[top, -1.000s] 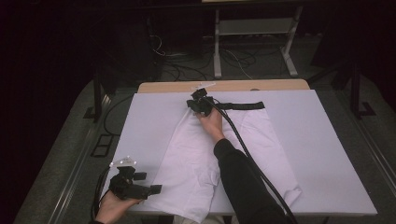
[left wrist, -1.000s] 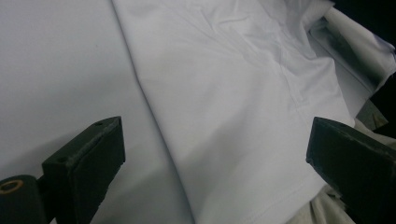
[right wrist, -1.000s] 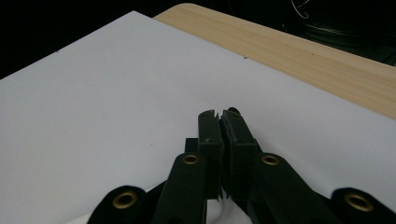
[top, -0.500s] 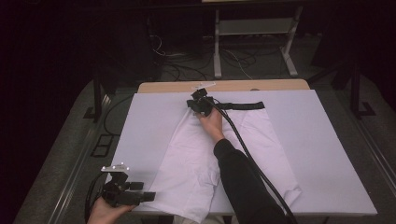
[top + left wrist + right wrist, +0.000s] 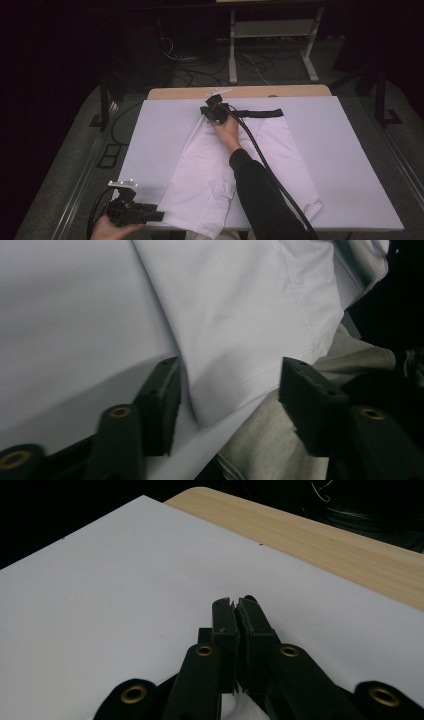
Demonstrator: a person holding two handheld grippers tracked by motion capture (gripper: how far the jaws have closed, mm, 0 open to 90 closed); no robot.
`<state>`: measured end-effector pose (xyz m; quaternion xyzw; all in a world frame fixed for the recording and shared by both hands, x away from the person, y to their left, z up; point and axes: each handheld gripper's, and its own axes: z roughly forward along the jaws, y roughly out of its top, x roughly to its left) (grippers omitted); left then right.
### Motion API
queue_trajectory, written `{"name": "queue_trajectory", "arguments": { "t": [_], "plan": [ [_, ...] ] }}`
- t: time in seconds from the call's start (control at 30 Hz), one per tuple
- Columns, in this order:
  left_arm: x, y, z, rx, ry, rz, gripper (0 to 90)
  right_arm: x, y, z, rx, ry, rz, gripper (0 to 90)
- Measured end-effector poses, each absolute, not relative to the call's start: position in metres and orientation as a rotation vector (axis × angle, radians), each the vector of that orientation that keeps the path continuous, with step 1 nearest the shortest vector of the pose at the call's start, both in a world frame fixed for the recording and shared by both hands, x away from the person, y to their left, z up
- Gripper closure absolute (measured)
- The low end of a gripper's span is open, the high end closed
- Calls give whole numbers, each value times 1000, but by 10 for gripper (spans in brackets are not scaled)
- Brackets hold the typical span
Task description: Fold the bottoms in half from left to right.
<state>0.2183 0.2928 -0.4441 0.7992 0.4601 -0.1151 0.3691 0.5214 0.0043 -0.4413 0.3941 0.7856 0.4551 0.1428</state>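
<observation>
White trousers [image 5: 235, 165] lie flat on table sheet [image 5: 350, 165], long axis 12–6, waistband at 12. Hem corner sits btwn left gripper [image 5: 227, 390] jaws, just been closing, not yet pinching. Right gripper [image 5: 235, 605], jaws together, at waistband.

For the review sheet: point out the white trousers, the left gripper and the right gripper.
white trousers [image 5: 210, 170], high view, mid leg.
left gripper [image 5: 227, 390], left gripper view, gap between fingertips.
right gripper [image 5: 235, 602], right gripper view, closed tips.
</observation>
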Motion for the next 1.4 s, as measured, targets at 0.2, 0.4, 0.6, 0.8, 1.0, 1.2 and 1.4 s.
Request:
{"name": "queue_trajectory", "arguments": {
  "t": [0.2,0.4,0.6,0.8,1.0,1.2,1.4],
  "plan": [
    [222,292,-449,2062,1184,-311,713,521,5,-442,1132,2267,1315,858],
    [223,294,-447,2066,1170,-296,872,521,4,-442,1131,2267,1319,858],
    [223,290,-439,2063,1113,-282,876,521,4,-440,1131,2271,1324,858],
    [220,284,-431,2058,1053,-258,876,521,2,-438,1140,2267,1331,858],
    [214,274,-423,2059,993,-257,876,521,-1,-434,1155,2264,1325,858],
    [215,262,-414,2076,934,-274,876,521,-6,-426,1136,2278,1321,858],
    [214,251,-408,2095,877,-276,876,523,-16,-418,1146,2280,1335,858]
  ]
}}
